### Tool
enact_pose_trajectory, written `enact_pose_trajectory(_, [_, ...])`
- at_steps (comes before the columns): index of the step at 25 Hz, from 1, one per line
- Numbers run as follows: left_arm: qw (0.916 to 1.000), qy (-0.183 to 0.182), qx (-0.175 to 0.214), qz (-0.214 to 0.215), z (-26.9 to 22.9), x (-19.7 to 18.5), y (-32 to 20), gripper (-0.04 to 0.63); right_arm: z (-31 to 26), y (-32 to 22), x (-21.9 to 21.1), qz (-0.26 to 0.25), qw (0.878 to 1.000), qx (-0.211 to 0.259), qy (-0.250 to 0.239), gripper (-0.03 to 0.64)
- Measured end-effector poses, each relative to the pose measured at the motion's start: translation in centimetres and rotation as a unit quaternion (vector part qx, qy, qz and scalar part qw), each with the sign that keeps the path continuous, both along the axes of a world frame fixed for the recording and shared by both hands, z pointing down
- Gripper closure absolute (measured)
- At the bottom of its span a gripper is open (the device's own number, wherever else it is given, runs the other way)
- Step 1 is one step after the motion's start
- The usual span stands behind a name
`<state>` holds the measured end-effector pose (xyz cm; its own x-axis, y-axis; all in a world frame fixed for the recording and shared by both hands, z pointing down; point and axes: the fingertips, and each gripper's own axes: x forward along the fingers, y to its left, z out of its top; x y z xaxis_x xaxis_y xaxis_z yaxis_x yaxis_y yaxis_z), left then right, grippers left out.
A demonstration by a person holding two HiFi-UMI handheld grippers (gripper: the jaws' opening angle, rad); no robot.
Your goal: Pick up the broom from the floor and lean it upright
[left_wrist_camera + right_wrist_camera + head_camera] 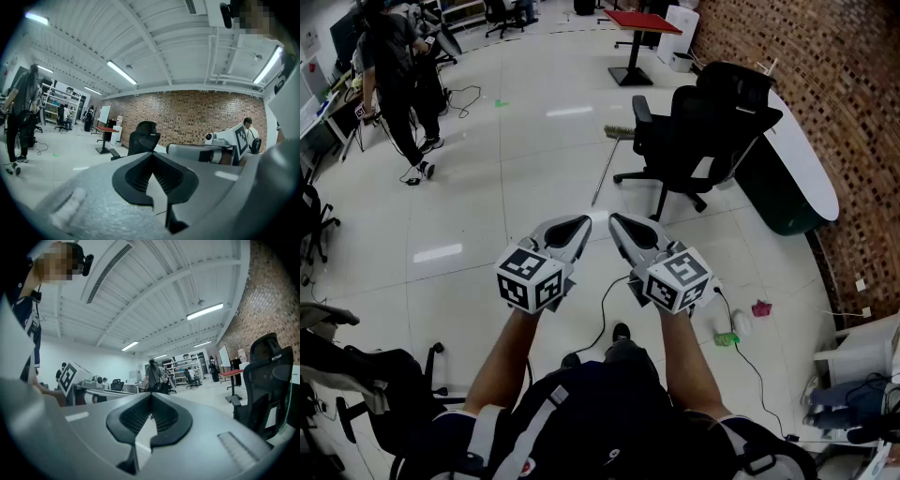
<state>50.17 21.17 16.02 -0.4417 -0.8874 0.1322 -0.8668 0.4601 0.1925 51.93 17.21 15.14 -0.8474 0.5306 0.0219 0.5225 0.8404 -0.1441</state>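
The broom [607, 167] lies flat on the pale tiled floor in the head view. Its brush end is at the far side beside the black office chair [698, 136], and its thin handle runs toward me. Both grippers are held level at chest height, side by side, well short of the broom and above it. My left gripper [578, 225] is shut with nothing in it, and its jaws meet in the left gripper view [152, 155]. My right gripper [620, 225] is shut and empty too, with its jaws together in the right gripper view [151, 395].
A person [394, 80] stands at the far left near desks. A red table [642, 21] is at the back. A curved dark counter [797, 173] runs along the brick wall on the right. A black cable [605, 309] and small pink and green items [728, 338] lie near my feet.
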Motion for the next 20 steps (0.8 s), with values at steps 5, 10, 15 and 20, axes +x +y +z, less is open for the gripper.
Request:
enact_pose_trajectory(5, [0.9998, -0.001, -0.007, -0.018, 0.6, -3.2, -3.9, 0.594, 1.2, -4.5, -3.2, -0.013, 1.000, 0.011, 0.006, 0.614])
enact_pose_trajectory(10, [0.9987, -0.002, -0.010, -0.049, 0.9, -6.4, -7.3, 0.594, 2.4, -8.2, -6.2, -0.047, 0.999, 0.007, 0.022, 0.614])
enact_pose_trajectory(15, [0.9966, -0.007, -0.031, -0.076, 0.4, -9.2, -8.5, 0.594, 3.1, -10.9, -8.8, -0.059, 0.998, 0.005, 0.029, 0.614])
enact_pose_trajectory(20, [0.9956, -0.003, -0.045, -0.082, 0.0, -11.4, -8.8, 0.594, 3.0, -11.7, -11.1, -0.058, 0.998, -0.009, 0.034, 0.614])
